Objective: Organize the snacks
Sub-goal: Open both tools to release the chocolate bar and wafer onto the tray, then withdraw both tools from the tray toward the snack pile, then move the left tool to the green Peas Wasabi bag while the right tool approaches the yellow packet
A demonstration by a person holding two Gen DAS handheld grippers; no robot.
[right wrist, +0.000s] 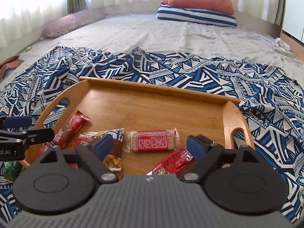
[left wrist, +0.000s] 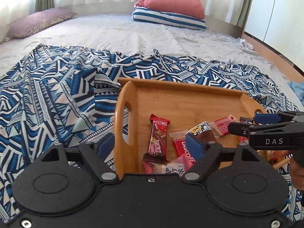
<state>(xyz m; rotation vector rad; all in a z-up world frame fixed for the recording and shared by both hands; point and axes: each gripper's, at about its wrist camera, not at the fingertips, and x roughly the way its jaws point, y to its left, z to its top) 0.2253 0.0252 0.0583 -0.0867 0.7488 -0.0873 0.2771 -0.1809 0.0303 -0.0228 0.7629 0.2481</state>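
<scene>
A wooden tray (left wrist: 186,102) with cut-out handles lies on a blue patterned cloth and holds several wrapped snacks. Among them are a dark red chocolate bar (left wrist: 158,136), a red Biscoff packet (left wrist: 183,150) and a clear packet with a red label (right wrist: 152,138). My left gripper (left wrist: 150,145) is open, with its fingers either side of the tray's left handle wall and nothing held. My right gripper (right wrist: 150,146) is open above the near part of the tray, its pads clear of the labelled packet. A long red wrapper (right wrist: 174,160) lies by its right finger and a peanut packet (right wrist: 113,161) by its left.
The patterned cloth (left wrist: 57,98) covers the near half of a bed with a pale sheet (left wrist: 133,36). A purple pillow (left wrist: 36,21) and folded striped and coral bedding (left wrist: 171,11) lie at the far end. A green packet (right wrist: 11,169) sits outside the tray's left end.
</scene>
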